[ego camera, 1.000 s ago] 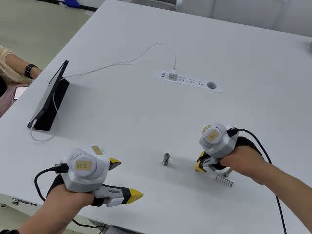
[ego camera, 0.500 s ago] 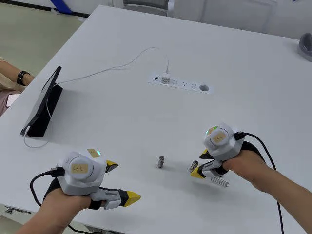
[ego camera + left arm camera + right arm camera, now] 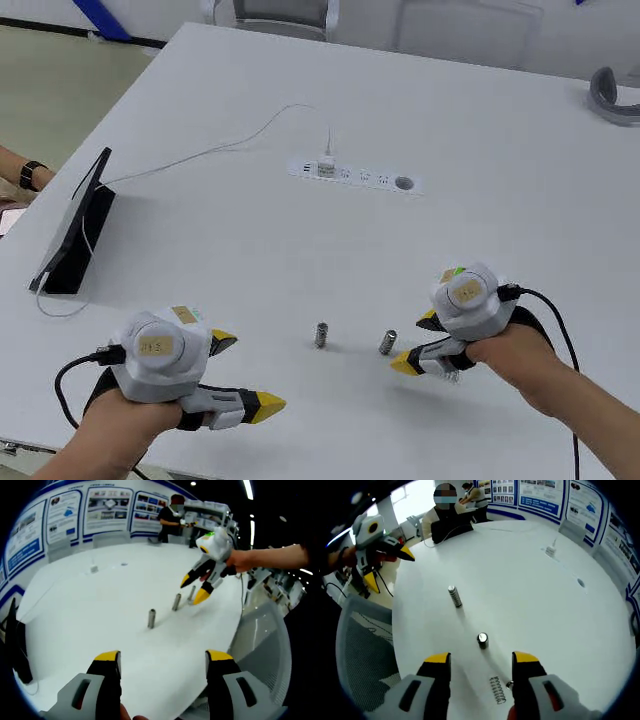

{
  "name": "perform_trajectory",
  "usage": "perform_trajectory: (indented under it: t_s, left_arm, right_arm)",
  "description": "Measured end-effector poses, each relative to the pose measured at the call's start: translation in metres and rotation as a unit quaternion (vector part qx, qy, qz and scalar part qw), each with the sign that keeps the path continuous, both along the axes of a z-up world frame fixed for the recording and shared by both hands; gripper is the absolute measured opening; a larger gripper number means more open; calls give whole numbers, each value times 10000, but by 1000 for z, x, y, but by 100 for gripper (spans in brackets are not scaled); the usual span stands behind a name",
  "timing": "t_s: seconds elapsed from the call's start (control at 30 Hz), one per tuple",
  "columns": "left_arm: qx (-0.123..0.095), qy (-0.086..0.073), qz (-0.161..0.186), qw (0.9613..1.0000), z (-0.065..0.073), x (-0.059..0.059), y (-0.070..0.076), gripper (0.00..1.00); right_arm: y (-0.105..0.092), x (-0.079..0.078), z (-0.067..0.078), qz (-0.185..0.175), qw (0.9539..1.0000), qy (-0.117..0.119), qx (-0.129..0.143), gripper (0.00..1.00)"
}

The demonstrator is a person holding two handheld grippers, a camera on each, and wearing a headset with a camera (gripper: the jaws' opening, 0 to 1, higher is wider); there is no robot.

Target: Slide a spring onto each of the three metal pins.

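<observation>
Two short metal pins stand upright on the white table between my grippers. The left pin (image 3: 321,335) (image 3: 453,596) carries a spring. The right pin (image 3: 387,342) (image 3: 482,640) looks ribbed too, and sits just ahead of my right gripper (image 3: 415,342) (image 3: 481,658), which is open with nothing in it. A loose spring (image 3: 496,690) (image 3: 450,375) lies flat under that gripper, beside a small third pin (image 3: 510,684). My left gripper (image 3: 243,372) (image 3: 162,656) hovers open and empty near the table's front edge; from it I see the three pins (image 3: 176,601) in a row.
A white power strip (image 3: 350,175) with a plugged cable lies mid-table. A dark tablet (image 3: 72,225) stands propped at the left. Grey headphones (image 3: 610,95) rest at the far right corner. A person's arm (image 3: 20,170) shows at the left edge.
The right gripper has let go of the second pin, which now stands free beside the first, and has drawn back slightly right. The head camera has tilted; the left gripper has stayed put.
</observation>
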State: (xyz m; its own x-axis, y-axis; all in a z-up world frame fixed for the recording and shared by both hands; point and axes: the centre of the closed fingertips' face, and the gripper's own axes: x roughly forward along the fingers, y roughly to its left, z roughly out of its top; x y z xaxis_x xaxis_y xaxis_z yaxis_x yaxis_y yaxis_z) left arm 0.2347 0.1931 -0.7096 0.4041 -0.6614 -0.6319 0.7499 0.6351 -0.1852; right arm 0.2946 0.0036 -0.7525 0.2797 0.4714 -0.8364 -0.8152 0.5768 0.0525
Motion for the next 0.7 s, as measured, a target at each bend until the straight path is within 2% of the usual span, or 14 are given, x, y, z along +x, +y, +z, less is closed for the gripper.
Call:
perform_trajectory:
  t_s: [0.1, 0.3, 0.5, 0.7]
  left_arm:
    - [-14, -5, 6, 10000, 1, 1, -1, 70]
    - [-48, -9, -20, 10000, 2, 3, -6, 70]
    - [-53, -23, -68, 10000, 3, 4, -10, 70]
    - [-46, -27, -102, 9999, 5, 5, -14, 70]
  right_arm:
    - [0, -2, 3, -77, 9999, 27, 114, 52]
    - [-7, -3, 14, -410, 9984, -94, 386, 54]
    - [-15, -2, 27, -921, 9916, -203, 889, 56]
    - [-28, -7, 31, -1281, 9845, -262, 1164, 59]
